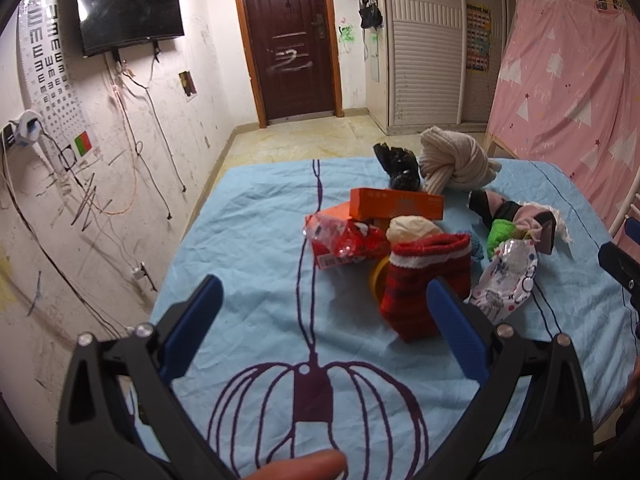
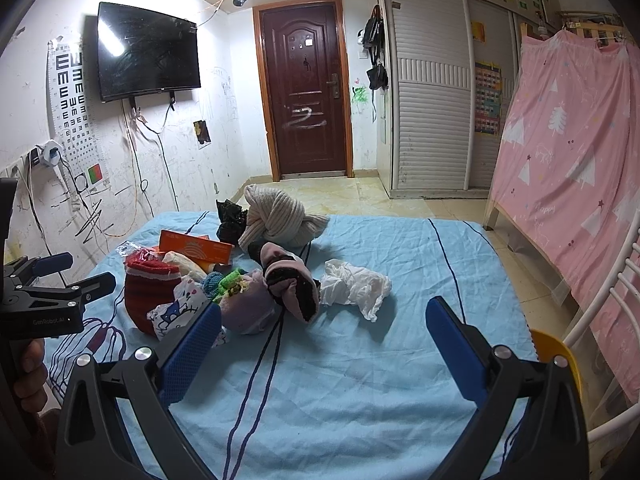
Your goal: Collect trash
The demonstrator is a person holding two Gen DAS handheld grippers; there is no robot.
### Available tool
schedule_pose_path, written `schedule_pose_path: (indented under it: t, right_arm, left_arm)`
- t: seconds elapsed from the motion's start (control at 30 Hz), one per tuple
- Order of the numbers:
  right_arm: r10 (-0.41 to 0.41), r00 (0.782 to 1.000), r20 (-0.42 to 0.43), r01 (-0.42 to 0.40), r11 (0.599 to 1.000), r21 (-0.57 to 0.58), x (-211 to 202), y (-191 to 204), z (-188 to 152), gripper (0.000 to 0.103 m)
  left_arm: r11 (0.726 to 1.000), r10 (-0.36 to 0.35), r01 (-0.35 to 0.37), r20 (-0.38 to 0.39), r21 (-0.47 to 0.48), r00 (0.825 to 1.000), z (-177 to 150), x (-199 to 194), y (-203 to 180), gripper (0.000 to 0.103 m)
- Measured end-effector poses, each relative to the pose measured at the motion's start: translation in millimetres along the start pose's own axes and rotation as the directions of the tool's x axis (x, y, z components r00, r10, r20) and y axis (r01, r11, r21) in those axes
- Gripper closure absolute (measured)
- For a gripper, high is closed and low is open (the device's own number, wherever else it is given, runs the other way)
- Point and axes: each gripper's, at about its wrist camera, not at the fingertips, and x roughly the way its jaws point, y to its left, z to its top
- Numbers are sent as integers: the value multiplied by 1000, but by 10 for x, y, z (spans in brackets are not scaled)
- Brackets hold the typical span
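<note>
A pile lies on the blue cloth point(image 1: 248, 240) of a table. In the left wrist view: an orange box point(image 1: 396, 203), a red crinkled wrapper point(image 1: 348, 240), a red sock point(image 1: 424, 284), a patterned plastic bag point(image 1: 508, 280), a black bag point(image 1: 398, 166) and a beige knit bundle point(image 1: 452, 160). My left gripper point(image 1: 324, 292) is open and empty, just short of the red sock. In the right wrist view a crumpled white tissue point(image 2: 352, 286) lies right of a pink-and-black sock point(image 2: 292, 284). My right gripper point(image 2: 324, 316) is open and empty, in front of the tissue.
A wall with hanging cables and a TV point(image 1: 128, 4) runs along the left. A pink curtain point(image 2: 568, 168) and a white chair frame point(image 2: 616, 320) stand on the right. A yellow object point(image 2: 554, 354) sits at the table's right edge. A door point(image 2: 308, 92) is at the back.
</note>
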Motion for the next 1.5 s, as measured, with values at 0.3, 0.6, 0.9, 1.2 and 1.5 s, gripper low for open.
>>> schedule_pose_path:
  t: [0.3, 0.6, 0.9, 1.2, 1.5]
  right_arm:
    - [50, 998, -44, -48, 998, 28, 224, -160, 142, 8]
    - [109, 988, -109, -106, 994, 37, 579, -306, 332, 8]
    - [81, 977, -197, -59, 991, 116, 909, -613, 473, 8]
    - [136, 934, -331, -101, 988, 120, 1164, -599, 322, 45]
    - [128, 930, -345, -125, 992, 32, 1230, -400, 220, 79]
  left_arm:
    - [999, -49, 48, -49, -20, 998, 203, 177, 22, 5]
    - [993, -116, 113, -85, -35, 990, 582, 408, -76, 6]
    - [964, -263, 240, -273, -116, 925, 1092, 879, 63, 17]
    - [938, -344, 289, -411, -191, 844, 1053, 1232, 85, 24]
    - [924, -382, 317, -460, -216, 801, 878, 1352, 13, 26]
